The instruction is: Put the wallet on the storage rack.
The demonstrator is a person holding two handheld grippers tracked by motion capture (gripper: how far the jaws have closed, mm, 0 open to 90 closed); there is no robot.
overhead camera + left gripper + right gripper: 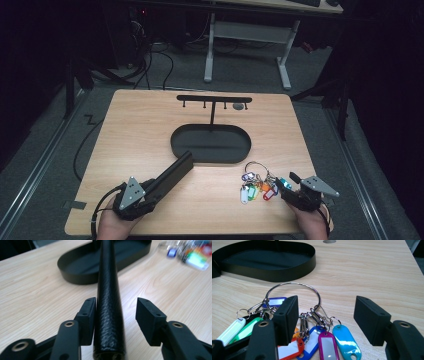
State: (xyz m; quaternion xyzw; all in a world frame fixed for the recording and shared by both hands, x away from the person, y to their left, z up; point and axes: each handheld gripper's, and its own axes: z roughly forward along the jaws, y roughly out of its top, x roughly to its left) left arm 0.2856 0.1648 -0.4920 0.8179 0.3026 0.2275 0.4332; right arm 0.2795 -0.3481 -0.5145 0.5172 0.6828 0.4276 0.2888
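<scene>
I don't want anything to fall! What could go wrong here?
The black case sits loose between the left tongs, one pad apart from it, so it might tip or roll on the table. The right tongs stand open over the key ring; closing there could pinch only a clip, and the coloured tags might swing or snag.

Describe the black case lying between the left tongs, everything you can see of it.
The black case is long, slim and round-edged, with a pebbled, leather-like skin. It lies flat on the wooden table, its far end at the rim of the black oval tray. Its near end sits between the jaws of the left tongs, which stand open: one jaw is close against it, the other clearly apart.
</scene>
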